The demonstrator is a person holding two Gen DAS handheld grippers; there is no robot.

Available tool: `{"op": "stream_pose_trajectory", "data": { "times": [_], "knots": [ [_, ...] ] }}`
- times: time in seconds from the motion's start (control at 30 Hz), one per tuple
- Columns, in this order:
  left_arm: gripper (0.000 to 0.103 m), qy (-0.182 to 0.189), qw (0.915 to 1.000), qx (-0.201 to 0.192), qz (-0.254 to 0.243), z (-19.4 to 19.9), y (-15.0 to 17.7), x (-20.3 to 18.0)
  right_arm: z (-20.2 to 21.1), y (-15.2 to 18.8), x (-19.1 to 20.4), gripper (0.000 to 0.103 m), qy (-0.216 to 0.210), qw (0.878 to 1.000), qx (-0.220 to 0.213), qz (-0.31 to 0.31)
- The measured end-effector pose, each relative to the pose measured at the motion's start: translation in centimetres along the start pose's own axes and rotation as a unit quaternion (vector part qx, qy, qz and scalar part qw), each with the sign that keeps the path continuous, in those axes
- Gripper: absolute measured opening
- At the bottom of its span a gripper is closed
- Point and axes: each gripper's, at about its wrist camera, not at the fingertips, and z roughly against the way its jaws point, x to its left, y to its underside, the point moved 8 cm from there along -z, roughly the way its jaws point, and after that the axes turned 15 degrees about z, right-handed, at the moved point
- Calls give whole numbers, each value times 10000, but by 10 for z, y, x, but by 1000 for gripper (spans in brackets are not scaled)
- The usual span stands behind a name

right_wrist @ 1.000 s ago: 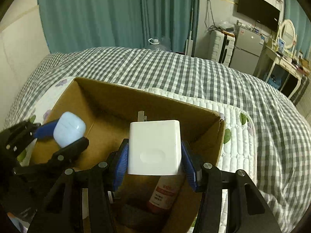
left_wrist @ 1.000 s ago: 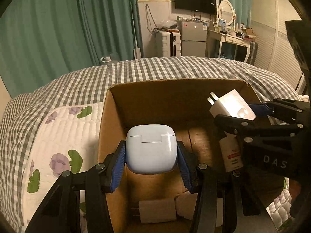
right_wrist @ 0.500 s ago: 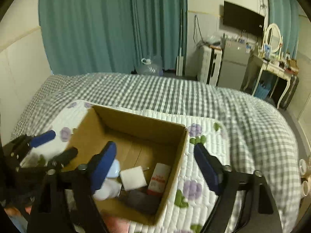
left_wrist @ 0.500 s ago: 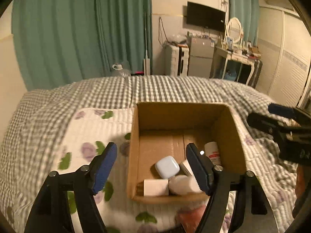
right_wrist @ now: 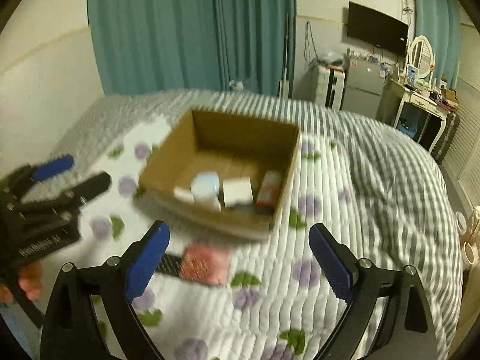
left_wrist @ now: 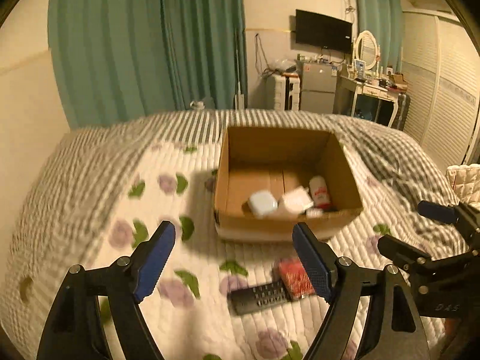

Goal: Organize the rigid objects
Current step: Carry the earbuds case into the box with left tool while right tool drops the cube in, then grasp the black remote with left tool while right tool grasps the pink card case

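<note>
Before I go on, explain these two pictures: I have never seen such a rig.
No robot here: a person holds a two-finger clamp in each hand, with a camera on each looking along its fingers. One picture is from the left tool, the other from the right tool; each also glimpses the other. Both tools are open and hold nothing. On the quilted bed stands a cardboard box holding a pale blue case, a white charger and a small bottle. In front of the box lie a black remote and a red packet.
</note>
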Motion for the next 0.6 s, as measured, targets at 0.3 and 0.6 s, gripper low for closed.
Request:
{"op": "stream_pose_trajectory", "data": {
  "times": [0.3,0.6],
  "knots": [
    [83,-188,9988,442,-13,-55,46,1,-73,39,17,94,-413,9958,811,-48],
    [83,-155,9977,655,75,-81,55,14,-134,56,54,94,-1013,9862,1302,-141]
  ]
}}
